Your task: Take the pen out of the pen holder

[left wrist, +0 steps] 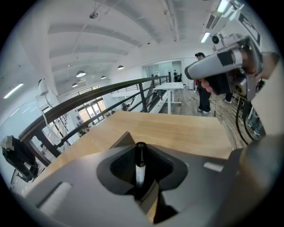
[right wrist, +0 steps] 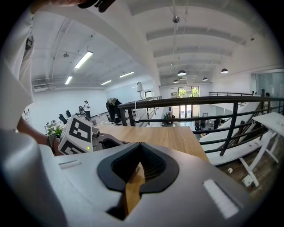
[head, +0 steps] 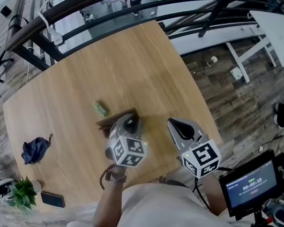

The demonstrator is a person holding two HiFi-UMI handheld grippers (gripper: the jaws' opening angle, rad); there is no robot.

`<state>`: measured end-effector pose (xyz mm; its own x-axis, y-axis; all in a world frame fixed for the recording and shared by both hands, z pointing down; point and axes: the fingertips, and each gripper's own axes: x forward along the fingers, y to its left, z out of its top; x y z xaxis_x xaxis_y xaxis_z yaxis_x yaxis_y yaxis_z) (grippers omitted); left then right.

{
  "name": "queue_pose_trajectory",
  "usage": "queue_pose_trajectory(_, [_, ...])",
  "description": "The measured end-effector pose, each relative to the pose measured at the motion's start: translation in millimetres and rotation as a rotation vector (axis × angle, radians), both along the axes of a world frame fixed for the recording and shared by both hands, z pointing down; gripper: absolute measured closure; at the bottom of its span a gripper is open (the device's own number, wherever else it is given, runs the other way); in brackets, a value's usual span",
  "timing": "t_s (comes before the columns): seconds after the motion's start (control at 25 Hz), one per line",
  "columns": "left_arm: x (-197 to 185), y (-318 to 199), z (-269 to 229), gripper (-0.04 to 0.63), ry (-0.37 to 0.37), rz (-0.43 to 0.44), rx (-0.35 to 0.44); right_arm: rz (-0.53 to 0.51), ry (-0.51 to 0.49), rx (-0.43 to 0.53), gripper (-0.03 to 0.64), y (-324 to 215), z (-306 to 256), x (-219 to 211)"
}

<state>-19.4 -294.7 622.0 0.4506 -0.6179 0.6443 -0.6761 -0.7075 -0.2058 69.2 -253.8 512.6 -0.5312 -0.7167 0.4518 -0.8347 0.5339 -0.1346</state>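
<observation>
Pen [left wrist: 140, 155] between left tongs [left wrist: 142, 177], wide tabletop [left wrist: 177, 128] ahead, railing [left wrist: 111, 94] beyond

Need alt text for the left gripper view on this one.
The left gripper is shut on an upright pen with a white barrel and a black cap. Beyond it lie a wooden table, a dark railing and a bright open hall.

Matt wood table [head: 121, 59], glossy plastic pen [left wrist: 140, 166]
</observation>
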Motion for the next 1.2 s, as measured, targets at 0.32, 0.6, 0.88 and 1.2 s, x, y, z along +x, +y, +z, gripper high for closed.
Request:
queue_pose_trajectory(0.32, [-3.6,-2.4,-26.7,0.526,0.054,-0.044,0.041,-0.012,-0.003,0.045,0.614,0.5,-15.5,0.3])
queue_pose_trajectory(0.6, [-7.7,-1.1,-58.1,0.526,0.105,-0.078,0.111,-0.025,-0.006,0.11,0.615,2.2,-35.9,-0.7])
queue_pose_trajectory(0.88, [-11.2,4.3,-86.1,0.526,0.158,-0.109,0.161,-0.042,-0.008,0.172,0.615,2.7,-56.8,-3.0])
queue_pose_trajectory(1.2, [-22.5,15.1,-108.6,0.526,0.225,-0.147,0.193,-0.069,-0.008,0.225,0.615,9.5,-76.0,-12.5])
